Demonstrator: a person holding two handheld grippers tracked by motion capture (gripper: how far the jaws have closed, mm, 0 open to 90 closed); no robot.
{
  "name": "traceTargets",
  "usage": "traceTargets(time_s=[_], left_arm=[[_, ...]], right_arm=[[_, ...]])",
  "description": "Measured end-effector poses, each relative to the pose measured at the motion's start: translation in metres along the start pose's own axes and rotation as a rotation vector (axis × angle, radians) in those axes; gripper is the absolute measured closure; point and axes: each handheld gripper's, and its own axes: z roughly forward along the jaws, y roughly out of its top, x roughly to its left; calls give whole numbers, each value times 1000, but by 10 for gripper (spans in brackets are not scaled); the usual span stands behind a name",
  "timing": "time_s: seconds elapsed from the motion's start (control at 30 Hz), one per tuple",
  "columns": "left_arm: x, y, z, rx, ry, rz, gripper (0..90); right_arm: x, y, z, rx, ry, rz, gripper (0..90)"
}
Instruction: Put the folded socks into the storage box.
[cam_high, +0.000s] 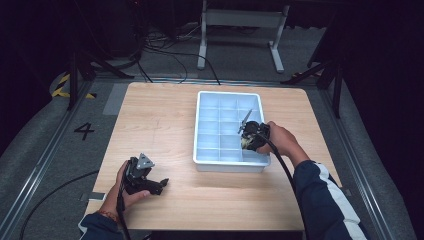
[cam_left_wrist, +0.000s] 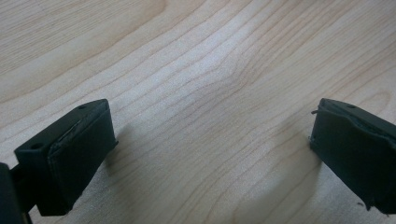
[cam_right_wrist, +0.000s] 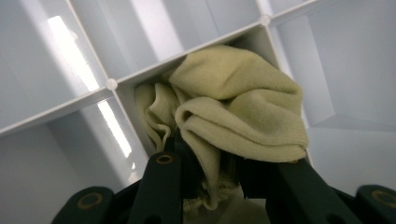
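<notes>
My right tool (cam_high: 248, 136) clamps a pale green cloth (cam_right_wrist: 233, 105) over a compartment of the white tray (cam_high: 200, 127), not yet released; my left tool (cam_high: 159, 184) rests spread apart, empty, on the bench (cam_high: 160, 120).

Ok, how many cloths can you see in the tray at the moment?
1. A pale yellow-green cloth is bunched in a compartment along the right side of the tray, pinched by the right hand-held gripper. That gripper covers part of the tray, so another could be hidden beneath.
</notes>
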Motion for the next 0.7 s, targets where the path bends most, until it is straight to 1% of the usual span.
traceTargets(time_s=[0.1, 0.2, 0.37, 0.47, 0.5, 0.57, 0.6, 0.63, 0.67, 0.7], left_arm=[[0, 0, 0, 0, -2, -2, 2], [0, 0, 0, 0, -2, -2, 2], [0, 0, 0, 0, -1, -1, 2], [0, 0, 0, 0, -1, -1, 2], [0, 0, 0, 0, -1, -1, 2], [0, 0, 0, 0, -1, -1, 2], [0, 0, 0, 0, -2, -2, 2], [0, 0, 0, 0, -2, -2, 2], [0, 0, 0, 0, -2, -2, 2], [0, 0, 0, 0, -2, -2, 2]], right_arm=[[-1, -4, -1, -21, 7, 23, 729], [-1, -5, -1, -31, 6, 27, 729], [-1, -5, -1, -28, 2, 21, 729], [0, -3, -1, -14, -5, 23, 729], [-1, -3, -1, -10, -5, 9, 725], [0, -2, -1, -8, -8, 8, 718], [0, -3, -1, -9, -10, 11, 713], [0, -3, -2, -14, -8, 29, 706], [-1, -4, -2, -17, -6, 24, 698], [-1, -5, -3, -21, -8, 32, 686]])
